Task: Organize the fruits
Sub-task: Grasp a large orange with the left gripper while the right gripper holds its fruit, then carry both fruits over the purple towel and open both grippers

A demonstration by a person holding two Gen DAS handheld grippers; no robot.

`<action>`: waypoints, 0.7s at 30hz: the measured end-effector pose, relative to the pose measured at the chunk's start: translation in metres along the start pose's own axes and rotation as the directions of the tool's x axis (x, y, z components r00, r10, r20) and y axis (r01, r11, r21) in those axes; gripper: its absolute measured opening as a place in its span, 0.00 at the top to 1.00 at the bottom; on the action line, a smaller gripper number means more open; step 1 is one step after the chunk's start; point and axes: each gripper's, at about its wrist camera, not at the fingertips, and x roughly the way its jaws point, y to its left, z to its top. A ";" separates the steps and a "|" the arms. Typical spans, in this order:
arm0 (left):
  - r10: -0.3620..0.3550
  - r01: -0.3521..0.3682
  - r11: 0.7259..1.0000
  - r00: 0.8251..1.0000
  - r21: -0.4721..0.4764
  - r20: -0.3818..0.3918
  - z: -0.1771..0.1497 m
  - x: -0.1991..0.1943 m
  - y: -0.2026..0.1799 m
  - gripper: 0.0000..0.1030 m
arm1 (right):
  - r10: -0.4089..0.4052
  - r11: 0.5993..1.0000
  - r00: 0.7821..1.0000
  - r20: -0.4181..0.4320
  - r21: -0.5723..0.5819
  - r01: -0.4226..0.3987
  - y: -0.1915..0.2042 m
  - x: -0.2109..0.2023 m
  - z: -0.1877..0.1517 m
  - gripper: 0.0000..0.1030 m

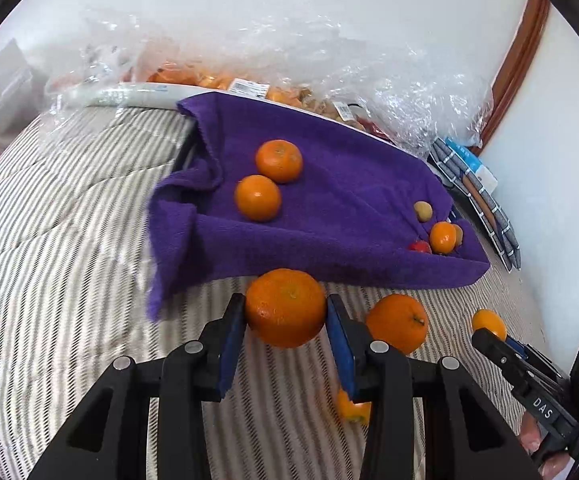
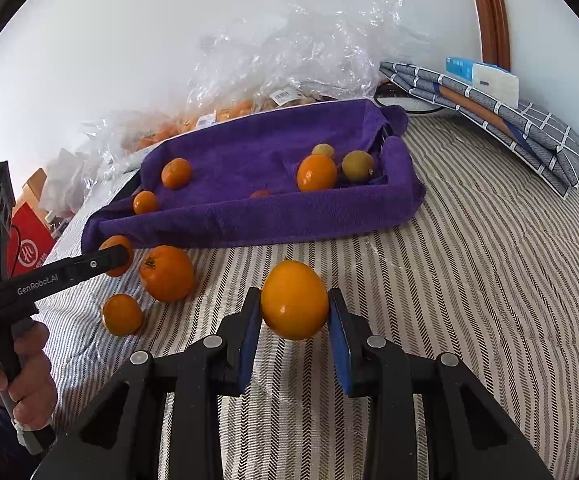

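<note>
Left gripper (image 1: 285, 312) clamped on a large dimpled round orange (image 1: 285, 307), lifted just short of the purple terry-towel-lined tray (image 1: 329, 216) ahead. Right gripper (image 2: 294, 308) likewise clamped on a smooth yellow-orange round fruit (image 2: 294, 300). Mid-carry, probably (two loose oranges left between them). Next: forward over the towel's rim, then release.

Your towel-lined tray (image 2: 249, 220) sits on the bed (image 2: 469, 260), with bags (image 2: 289, 60) behind it and folded cloths (image 2: 509, 120) to its right. Two oranges (image 1: 269, 180) lie in its left part, small fruits (image 1: 437, 232) in its right corner, and loose oranges (image 2: 165, 272) on the bed before it.
</note>
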 end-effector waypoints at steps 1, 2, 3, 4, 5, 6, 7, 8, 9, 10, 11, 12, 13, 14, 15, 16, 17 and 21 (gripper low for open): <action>-0.001 0.001 1.000 1.000 -0.013 0.001 -0.001 -0.003 0.005 0.63 | 0.005 1.000 1.000 0.006 0.002 -0.005 0.000 -0.001 0.000 0.68; -0.002 0.002 1.000 1.000 -0.028 0.003 -0.001 -0.007 0.010 0.63 | 0.004 1.000 1.000 0.009 0.004 -0.004 0.000 -0.002 0.000 0.68; -0.003 0.004 0.999 1.000 -0.037 0.004 -0.002 -0.010 0.014 0.63 | 0.002 1.000 1.000 0.011 0.008 -0.002 -0.001 -0.002 0.000 0.68; -0.005 0.005 0.999 1.000 -0.042 0.006 -0.002 -0.014 0.018 0.63 | -0.001 1.000 1.000 0.012 0.012 0.001 -0.002 -0.003 0.000 0.68; -0.002 0.003 0.999 1.000 -0.041 0.012 -0.003 -0.018 0.020 0.63 | -0.010 1.000 1.000 0.014 0.014 0.010 -0.002 -0.003 0.000 0.68; 0.002 -0.002 0.999 1.000 -0.042 0.019 -0.003 -0.022 0.023 0.63 | -0.015 1.000 1.000 0.015 0.014 0.015 -0.002 -0.003 0.000 0.68; 0.006 -0.005 0.999 1.000 -0.045 0.025 -0.004 -0.028 0.027 0.63 | -0.017 1.000 1.000 0.017 0.010 0.017 -0.001 -0.003 0.000 0.68; 0.005 -0.003 0.999 1.000 -0.049 0.029 -0.004 -0.031 0.030 0.63 | -0.022 1.000 1.000 0.020 0.003 0.022 0.000 -0.004 0.000 0.68; 0.001 0.001 0.999 0.999 -0.055 0.035 -0.005 -0.037 0.033 0.63 | -0.036 0.999 0.999 0.025 -0.007 0.036 0.002 -0.006 0.000 0.68; 0.000 0.002 0.998 0.999 -0.058 0.039 -0.006 -0.040 0.035 0.63 | -0.052 0.998 0.998 0.030 -0.018 0.053 0.004 -0.008 -0.001 0.68; 0.004 -0.001 0.998 0.999 -0.061 0.045 -0.007 -0.045 0.037 0.63 | -0.056 0.998 0.998 0.031 -0.020 0.057 0.006 -0.012 -0.002 0.68; 0.009 -0.006 0.998 0.999 -0.064 0.050 -0.008 -0.050 0.039 0.63 | -0.048 0.999 0.998 0.031 -0.015 0.049 0.006 -0.015 -0.003 0.68; 0.012 -0.008 0.998 0.998 -0.066 0.055 -0.009 -0.054 0.041 0.63 | -0.040 0.999 0.999 0.030 -0.008 0.040 0.005 -0.018 -0.003 0.68; 0.011 -0.006 0.998 0.998 -0.070 0.061 -0.009 -0.057 0.042 0.63 | -0.033 0.999 0.999 0.029 -0.005 0.033 0.005 -0.020 -0.003 0.68; 0.008 -0.003 0.997 0.998 -0.075 0.067 -0.010 -0.060 0.044 0.63 | -0.030 1.000 0.999 0.032 -0.005 0.030 0.006 -0.024 -0.003 0.68; 0.007 -0.001 0.997 0.997 -0.081 0.072 -0.011 -0.064 0.046 0.63 | -0.037 0.999 0.999 0.039 -0.009 0.038 0.008 -0.028 -0.003 0.68; 0.010 -0.004 0.996 0.997 -0.087 0.077 -0.011 -0.068 0.048 0.63 | -0.050 0.999 0.998 0.046 -0.015 0.051 0.010 -0.032 -0.002 0.68; 0.018 -0.009 0.995 0.995 -0.097 0.096 -0.010 -0.083 0.055 0.63 | -0.055 0.998 0.996 0.069 -0.009 0.056 0.012 -0.045 0.002 0.68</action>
